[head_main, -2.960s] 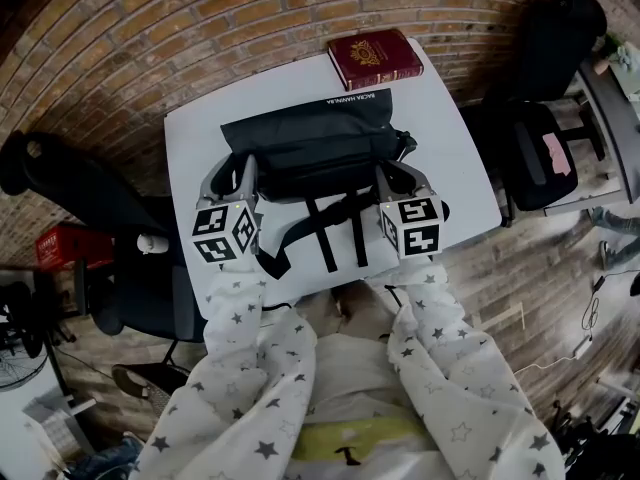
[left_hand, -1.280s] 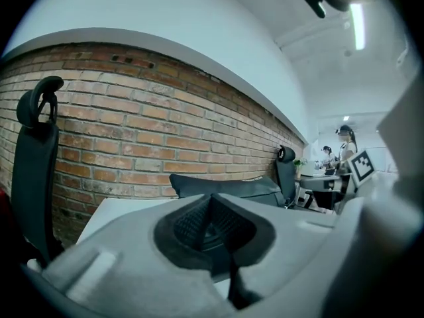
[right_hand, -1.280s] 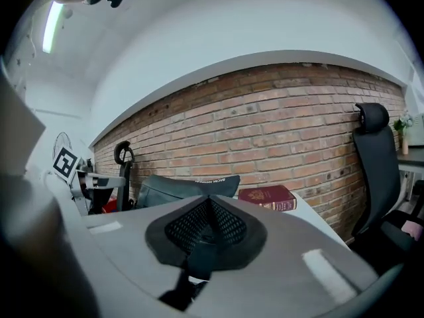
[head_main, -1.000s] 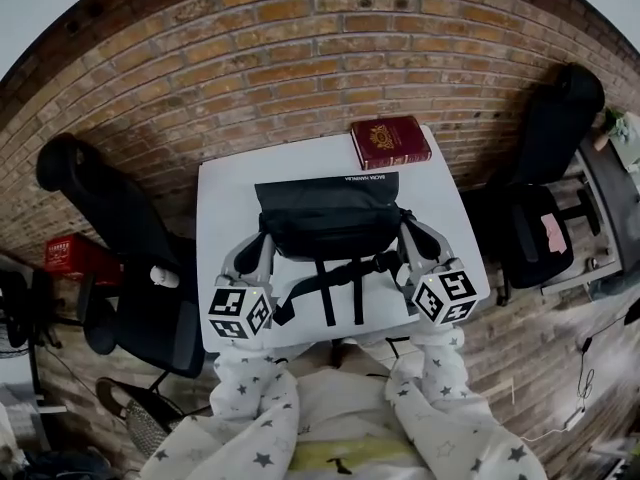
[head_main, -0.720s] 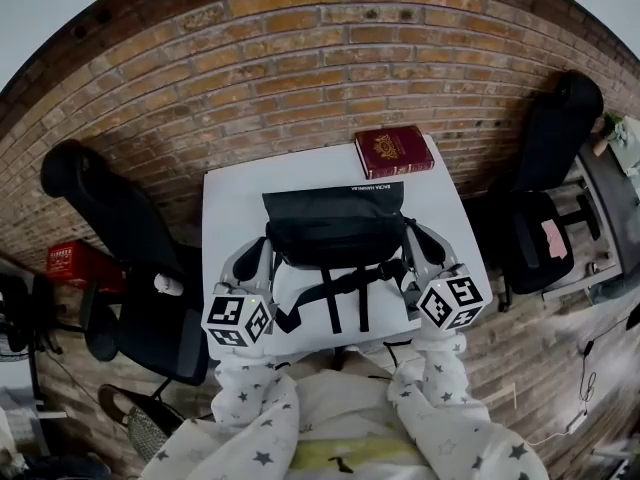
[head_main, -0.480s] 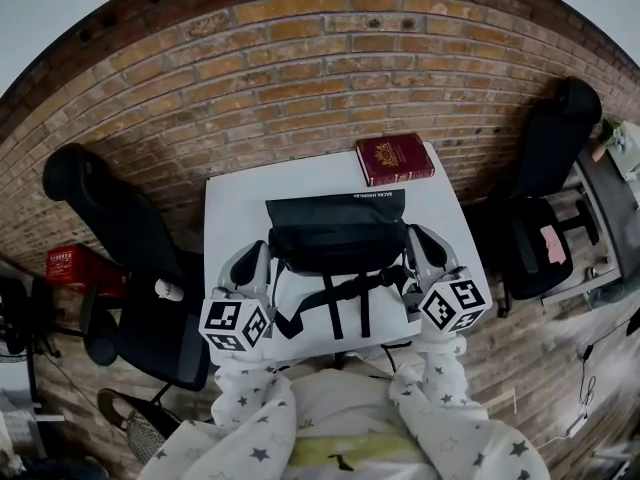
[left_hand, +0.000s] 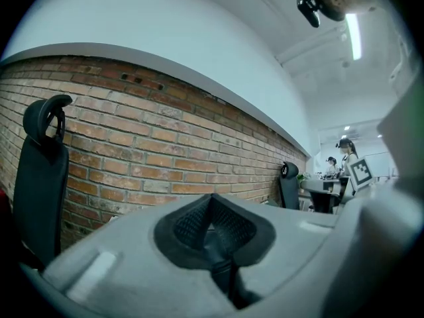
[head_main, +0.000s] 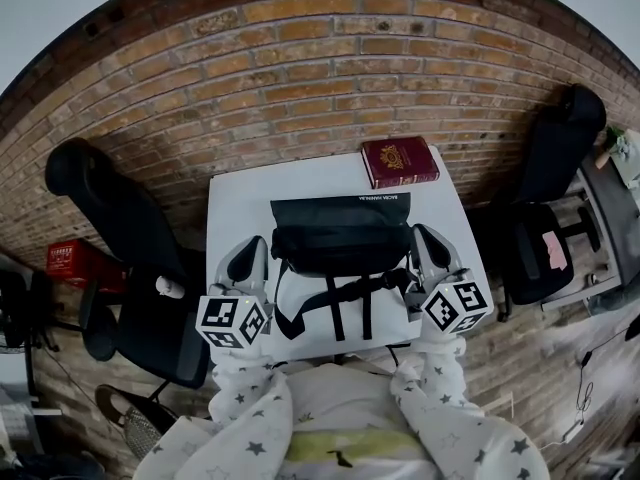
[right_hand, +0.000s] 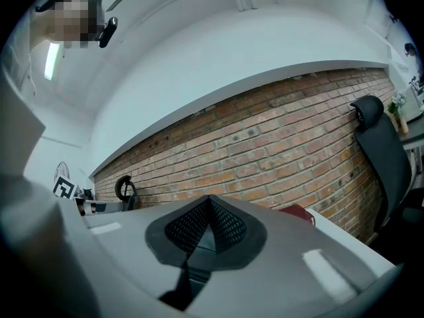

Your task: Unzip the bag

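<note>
A black bag lies in the middle of the white table, its flap toward the wall and its black straps trailing to the front edge. My left gripper stands just off the bag's left end, shut with nothing in it. My right gripper stands off the bag's right end, also shut and empty. In the left gripper view the pads meet against the brick wall; the right gripper view shows its pads pressed together too. Neither gripper view shows the bag.
A dark red book lies at the table's far right corner, and shows as the red book past the right jaws. Black office chairs stand at the left and at the right. A brick wall backs the table.
The head view has lifted and shows more wall. Both grippers stay shut beside the bag's ends and have drifted slightly back toward me.
</note>
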`<control>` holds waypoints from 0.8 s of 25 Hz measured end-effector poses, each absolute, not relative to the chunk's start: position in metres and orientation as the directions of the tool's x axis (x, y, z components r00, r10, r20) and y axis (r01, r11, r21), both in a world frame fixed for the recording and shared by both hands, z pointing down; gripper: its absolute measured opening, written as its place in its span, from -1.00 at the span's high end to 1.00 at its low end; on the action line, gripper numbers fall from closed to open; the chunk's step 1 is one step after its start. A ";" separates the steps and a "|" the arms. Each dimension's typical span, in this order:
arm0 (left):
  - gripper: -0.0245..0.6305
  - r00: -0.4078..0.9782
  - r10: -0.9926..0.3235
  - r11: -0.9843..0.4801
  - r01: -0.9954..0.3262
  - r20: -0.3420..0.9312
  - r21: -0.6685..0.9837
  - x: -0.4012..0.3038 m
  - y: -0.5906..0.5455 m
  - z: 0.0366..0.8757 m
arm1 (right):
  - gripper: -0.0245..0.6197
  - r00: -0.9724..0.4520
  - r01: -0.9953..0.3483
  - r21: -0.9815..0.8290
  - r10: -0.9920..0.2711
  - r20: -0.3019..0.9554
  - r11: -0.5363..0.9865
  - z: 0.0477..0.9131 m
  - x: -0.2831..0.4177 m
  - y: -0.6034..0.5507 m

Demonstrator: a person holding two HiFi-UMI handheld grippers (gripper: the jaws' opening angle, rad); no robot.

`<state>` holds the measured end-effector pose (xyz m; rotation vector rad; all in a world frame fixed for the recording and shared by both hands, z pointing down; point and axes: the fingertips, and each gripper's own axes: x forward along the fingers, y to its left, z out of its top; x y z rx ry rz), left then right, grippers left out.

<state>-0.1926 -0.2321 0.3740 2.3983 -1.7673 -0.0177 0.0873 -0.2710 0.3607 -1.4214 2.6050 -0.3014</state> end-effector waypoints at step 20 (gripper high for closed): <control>0.93 0.289 -0.951 -0.275 -0.953 0.113 0.126 -0.200 -0.233 0.383 | 0.90 -0.517 -0.826 -0.239 -0.855 -0.035 0.510 0.365 0.086 -0.270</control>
